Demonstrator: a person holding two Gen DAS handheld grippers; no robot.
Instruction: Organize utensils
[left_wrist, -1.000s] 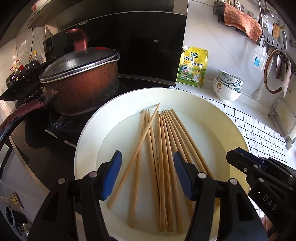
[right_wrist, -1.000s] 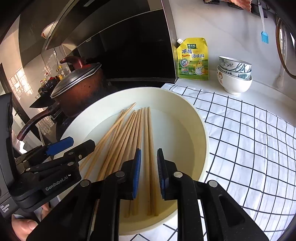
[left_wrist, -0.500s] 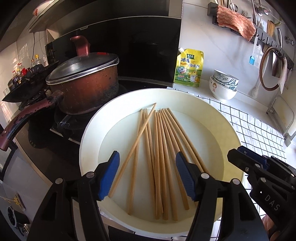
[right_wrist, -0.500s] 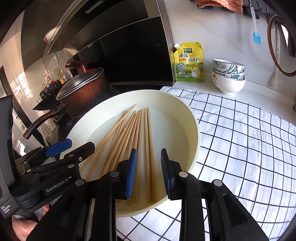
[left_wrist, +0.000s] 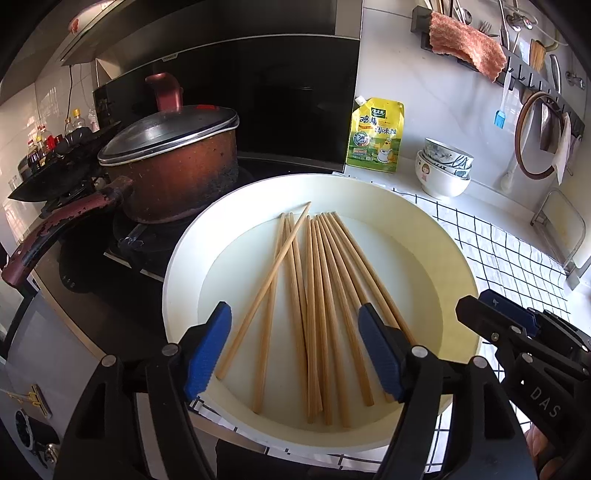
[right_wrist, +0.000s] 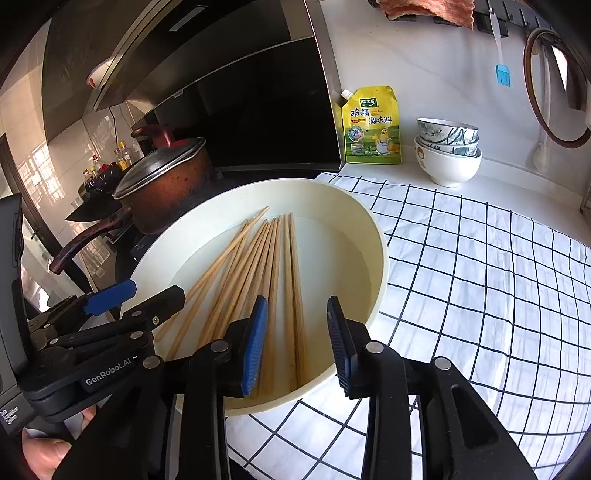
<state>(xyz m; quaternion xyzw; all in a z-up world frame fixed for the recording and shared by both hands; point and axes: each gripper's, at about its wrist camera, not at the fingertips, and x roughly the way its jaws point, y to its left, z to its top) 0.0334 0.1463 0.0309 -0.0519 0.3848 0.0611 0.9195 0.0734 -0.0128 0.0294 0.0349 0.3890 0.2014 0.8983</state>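
Several wooden chopsticks (left_wrist: 317, 295) lie side by side in a wide cream bowl (left_wrist: 436, 229); one chopstick crosses the others at a slant. My left gripper (left_wrist: 291, 350) is open and empty above the bowl's near rim. My right gripper (right_wrist: 297, 343) is open and empty over the near right part of the bowl (right_wrist: 376, 236), above the chopsticks (right_wrist: 273, 266). Each gripper shows in the other's view, the right gripper at the lower right of the left wrist view (left_wrist: 517, 332) and the left gripper at the lower left of the right wrist view (right_wrist: 122, 306).
A lidded brown pot (left_wrist: 173, 162) stands on the black stove left of the bowl. A yellow seasoning pouch (left_wrist: 375, 136) and stacked bowls (left_wrist: 445, 166) stand at the back wall. A checked cloth (right_wrist: 480, 277) covers the counter to the right. A rack with hanging utensils (left_wrist: 517, 44) is on the wall.
Both grippers have drawn back and up from the bowl. The right gripper's jaws have opened from nearly shut to wide. The chopsticks have not moved.
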